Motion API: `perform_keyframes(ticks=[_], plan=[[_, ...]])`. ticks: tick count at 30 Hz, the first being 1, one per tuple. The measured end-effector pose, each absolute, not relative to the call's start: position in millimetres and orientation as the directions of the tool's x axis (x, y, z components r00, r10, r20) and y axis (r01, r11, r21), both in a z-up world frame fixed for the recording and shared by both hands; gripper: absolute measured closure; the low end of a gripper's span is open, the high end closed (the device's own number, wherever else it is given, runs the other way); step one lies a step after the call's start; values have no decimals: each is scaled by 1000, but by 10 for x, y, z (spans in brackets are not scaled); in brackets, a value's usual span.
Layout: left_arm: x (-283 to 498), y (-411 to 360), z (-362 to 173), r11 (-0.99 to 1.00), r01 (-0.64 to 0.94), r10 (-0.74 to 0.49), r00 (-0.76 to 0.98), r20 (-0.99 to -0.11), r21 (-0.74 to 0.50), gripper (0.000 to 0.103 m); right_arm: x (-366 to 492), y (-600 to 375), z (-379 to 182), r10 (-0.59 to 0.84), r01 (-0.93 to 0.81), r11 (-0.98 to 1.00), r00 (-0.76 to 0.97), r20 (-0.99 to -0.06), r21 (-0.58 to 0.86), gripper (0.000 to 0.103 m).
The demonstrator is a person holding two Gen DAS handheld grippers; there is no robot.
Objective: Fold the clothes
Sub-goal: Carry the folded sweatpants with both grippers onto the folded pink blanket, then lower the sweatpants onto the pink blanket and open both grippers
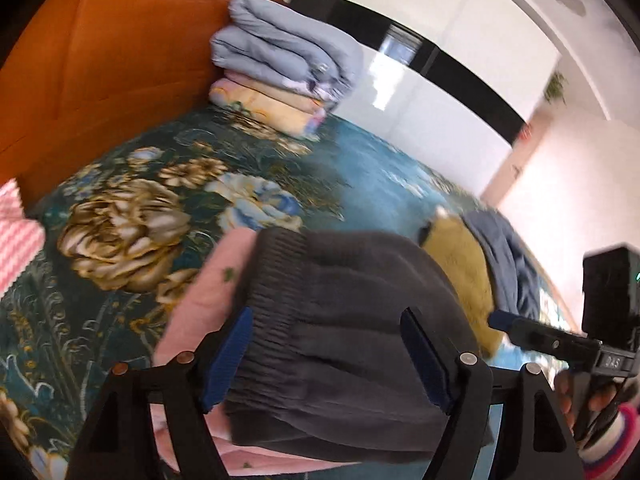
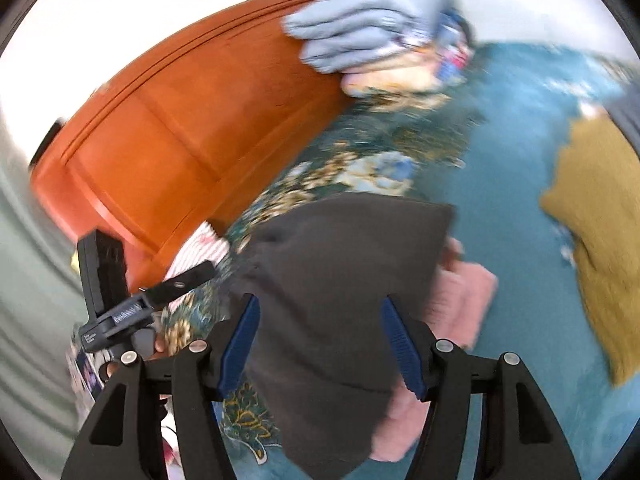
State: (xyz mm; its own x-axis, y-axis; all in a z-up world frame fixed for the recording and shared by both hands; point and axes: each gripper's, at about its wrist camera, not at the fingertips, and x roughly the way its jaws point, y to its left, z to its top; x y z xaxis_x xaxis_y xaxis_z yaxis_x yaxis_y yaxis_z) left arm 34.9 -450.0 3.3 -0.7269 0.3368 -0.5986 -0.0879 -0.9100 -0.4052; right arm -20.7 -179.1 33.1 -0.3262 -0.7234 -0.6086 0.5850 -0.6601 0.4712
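A folded dark grey garment with a ribbed waistband lies on a pink garment on the floral bedspread. My left gripper straddles the waistband end, jaws wide; the blue pads stand beside the fabric without squeezing it. In the right wrist view the same grey garment fills the whole span between the pads of my right gripper, which is shut on it. The pink garment shows beneath it. The view is blurred.
An orange wooden headboard bounds the bed. Folded pale blue and peach bedding is stacked against it. A mustard garment and a blue-grey one lie further along the bed. A pink-and-white striped cloth sits at the left edge.
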Motion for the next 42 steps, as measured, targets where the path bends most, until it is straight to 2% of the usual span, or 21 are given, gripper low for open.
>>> perform_keyframes(ticks=[6, 12, 19, 25, 33, 37, 38, 41, 42], plan=[[160, -4389, -199, -928, -58, 304, -692, -655, -369, 23, -147, -1981, -105, -670, 593, -688, -296, -681, 419, 38], [248, -4331, -148, -933, -30, 273, -708, -651, -359, 23, -151, -1921, -106, -669, 581, -694, -303, -678, 425, 38], [685, -4086, 4, -953, -62, 238, -761, -604, -297, 23, 192, -1772, 24, -703, 618, -671, -356, -615, 409, 38], [1082, -3832, -245, -992, 40, 46, -775, -630, -121, 23, 601, -1596, -122, -692, 629, -687, -412, -593, 364, 38], [1251, -3842, -689, -978, 188, -76, -739, -669, -96, 23, 963, -1560, -631, -579, 558, -785, -505, -640, 269, 38], [1302, -3808, -815, -972, 218, -106, -745, -658, -90, 18, 995, -1777, -954, -529, 535, -810, -489, -693, 241, 37], [1301, -3792, -850, -972, 222, -115, -744, -659, -81, 18, 1004, -1845, -1008, -515, 530, -818, -498, -698, 225, 37], [1276, -3771, -954, -969, 233, -122, -738, -664, -81, 18, 1023, -1944, -1046, -489, 520, -834, -537, -687, 186, 24], [1266, -3769, -996, -967, 243, -127, -735, -667, -83, 18, 1033, -1974, -1045, -481, 519, -837, -554, -679, 170, 24]])
